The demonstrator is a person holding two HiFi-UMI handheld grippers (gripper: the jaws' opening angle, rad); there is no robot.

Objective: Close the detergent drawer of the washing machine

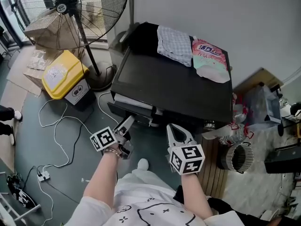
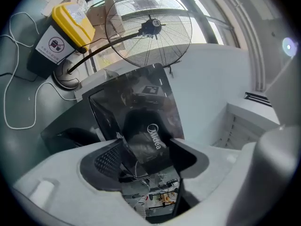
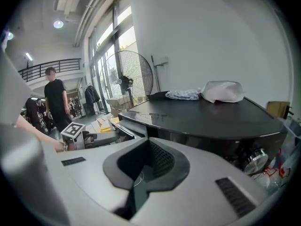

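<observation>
The black washing machine (image 1: 174, 88) stands against the wall. Its detergent drawer (image 1: 134, 103) sticks out of the front at the left. My left gripper (image 1: 128, 122) points at the drawer's end. In the left gripper view the glossy black drawer front (image 2: 153, 142) with a white logo sits between the wide-spread jaws of the left gripper (image 2: 150, 152), and I see no pad pressing on it. My right gripper (image 1: 173, 127) hangs just in front of the machine's middle, its tips together and nothing in them. In the right gripper view the right gripper (image 3: 148, 144) faces the machine's top edge.
A checked cloth (image 1: 175, 45) and a pink bag (image 1: 210, 60) lie on the machine. A standing fan (image 1: 70, 8), a yellow-lidded bin (image 1: 61, 74) and white cables (image 1: 56, 126) are at the left. Clutter (image 1: 263, 102) fills the right. People (image 3: 55, 98) stand far off.
</observation>
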